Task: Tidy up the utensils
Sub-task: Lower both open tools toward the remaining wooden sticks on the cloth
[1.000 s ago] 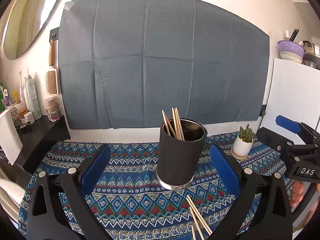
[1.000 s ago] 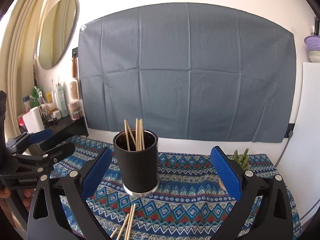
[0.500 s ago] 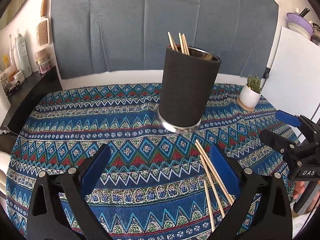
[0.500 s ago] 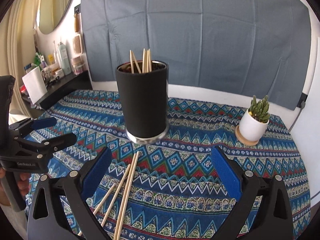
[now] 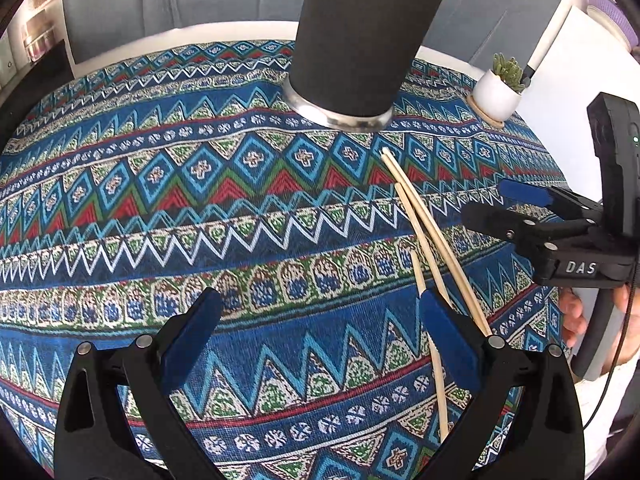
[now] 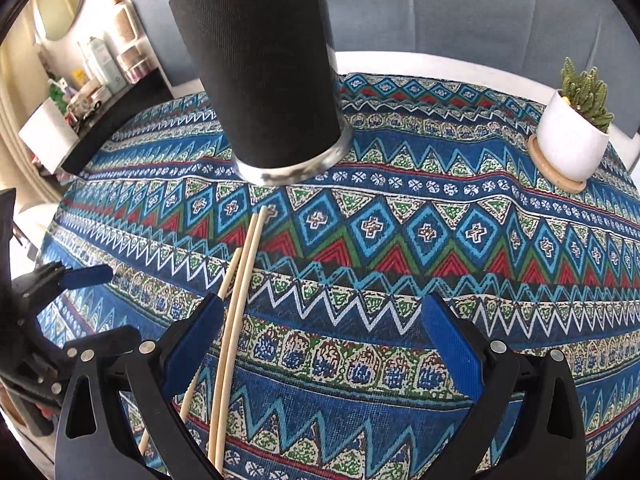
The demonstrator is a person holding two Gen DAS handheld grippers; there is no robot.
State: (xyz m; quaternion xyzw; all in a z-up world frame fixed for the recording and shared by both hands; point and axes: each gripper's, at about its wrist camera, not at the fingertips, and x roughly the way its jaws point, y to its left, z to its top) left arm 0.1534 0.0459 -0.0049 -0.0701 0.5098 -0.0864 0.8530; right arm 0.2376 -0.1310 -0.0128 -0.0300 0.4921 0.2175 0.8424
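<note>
A black cylindrical utensil holder [image 5: 356,36] [image 6: 264,72] with a metal base stands on the patterned tablecloth. Three wooden chopsticks [image 5: 430,232] [image 6: 240,292] lie loose on the cloth in front of it. My left gripper [image 5: 320,340] is open and empty, low over the cloth, with the chopsticks running past its right finger. My right gripper [image 6: 324,344] is open and empty, with the chopsticks running past its left finger. The right gripper [image 5: 516,208] also shows at the right of the left wrist view, and the left gripper [image 6: 80,280] at the left of the right wrist view.
A small cactus in a white pot [image 5: 498,92] [image 6: 572,136] stands on a wooden coaster at the table's right. A dark side shelf with bottles and jars [image 6: 100,76] sits at the left. A white board [image 5: 580,72] leans at the right. A grey cloth [image 6: 480,8] hangs behind.
Both grippers have dropped and tilted down toward the table and moved closer to the holder and the loose chopsticks. Both stay open.
</note>
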